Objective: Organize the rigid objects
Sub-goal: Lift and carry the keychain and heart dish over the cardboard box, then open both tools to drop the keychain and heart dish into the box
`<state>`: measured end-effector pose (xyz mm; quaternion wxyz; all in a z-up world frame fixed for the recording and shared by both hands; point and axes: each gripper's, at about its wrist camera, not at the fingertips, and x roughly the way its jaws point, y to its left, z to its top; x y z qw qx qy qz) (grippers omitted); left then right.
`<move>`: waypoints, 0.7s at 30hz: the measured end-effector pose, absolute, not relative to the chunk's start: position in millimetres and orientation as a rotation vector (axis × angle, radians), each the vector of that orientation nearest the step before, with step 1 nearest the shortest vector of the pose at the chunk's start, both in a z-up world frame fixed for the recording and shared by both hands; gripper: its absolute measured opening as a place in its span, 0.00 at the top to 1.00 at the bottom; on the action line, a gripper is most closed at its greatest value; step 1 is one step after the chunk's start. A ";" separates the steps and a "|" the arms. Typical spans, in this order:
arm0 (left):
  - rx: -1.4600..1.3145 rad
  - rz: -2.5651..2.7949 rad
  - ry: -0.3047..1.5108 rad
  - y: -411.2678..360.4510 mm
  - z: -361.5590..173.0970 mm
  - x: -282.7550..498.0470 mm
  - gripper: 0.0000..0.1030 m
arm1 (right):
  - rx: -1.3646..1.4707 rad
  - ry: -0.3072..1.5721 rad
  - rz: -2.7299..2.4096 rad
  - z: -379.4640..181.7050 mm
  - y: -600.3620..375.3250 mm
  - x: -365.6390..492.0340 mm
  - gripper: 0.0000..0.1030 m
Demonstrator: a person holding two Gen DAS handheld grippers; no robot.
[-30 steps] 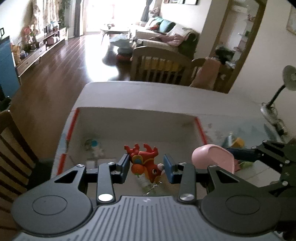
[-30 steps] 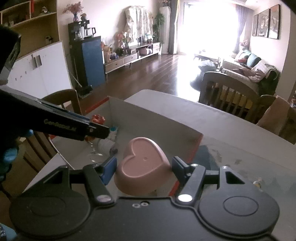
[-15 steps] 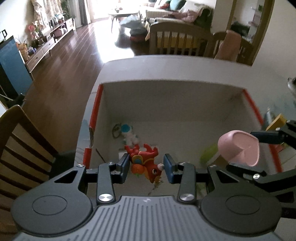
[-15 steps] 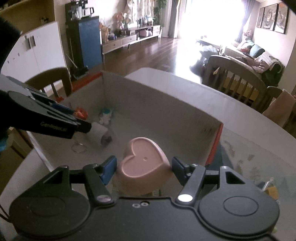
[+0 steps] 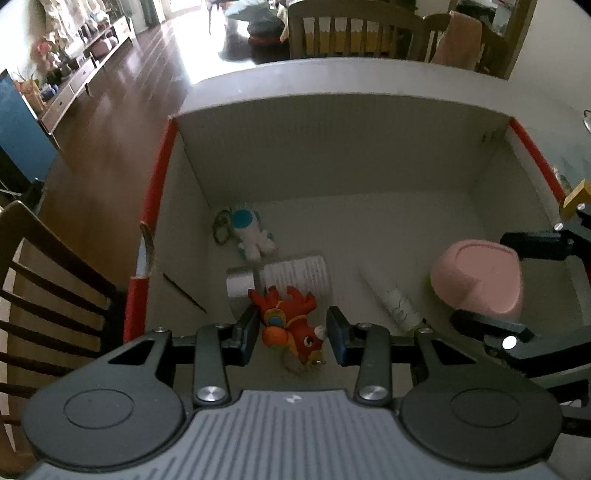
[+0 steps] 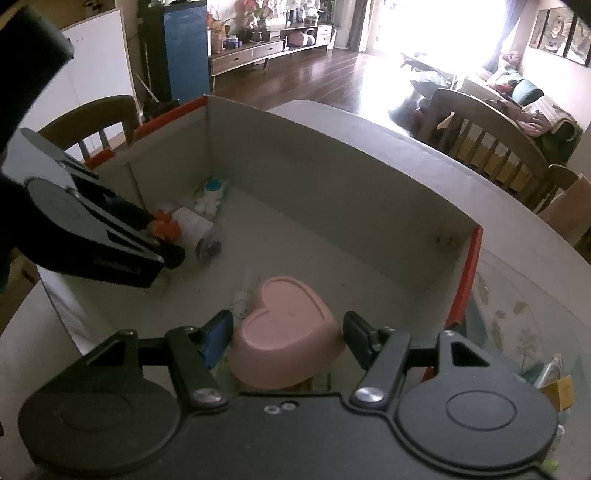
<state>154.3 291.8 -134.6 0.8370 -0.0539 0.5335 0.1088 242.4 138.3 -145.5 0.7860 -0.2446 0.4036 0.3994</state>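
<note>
My left gripper is shut on a red and orange toy dragon keychain, held low inside an open cardboard box with red-taped edges. My right gripper is shut on a pink heart-shaped dish, held upside down over the box's right part; the same pink dish shows at the right of the left wrist view. On the box floor lie a white and blue astronaut keychain, a white bottle on its side and a thin white tube.
The box sits on a pale table. Wooden chairs stand at the left and beyond the far edge. Small items, one a yellow piece, lie on the glass-topped table right of the box.
Both grippers have sunk with their objects from above the box rim down into the box. The box floor and the things on it have come into full view.
</note>
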 end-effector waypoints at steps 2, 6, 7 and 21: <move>-0.115 0.223 1.142 291.6 -138.2 154.3 0.62 | -0.531 0.871 0.864 -144.8 138.6 243.1 0.36; -0.107 0.211 1.170 288.1 -143.3 153.7 0.62 | -0.538 0.871 0.867 -144.5 139.5 244.4 0.36; -0.107 0.212 1.174 287.6 -144.3 153.1 0.62 | -0.534 0.872 0.868 -144.9 139.0 244.2 0.36; -0.155 0.249 1.108 283.7 -121.3 130.5 0.62 | -0.461 0.845 0.876 -126.2 120.9 237.4 0.35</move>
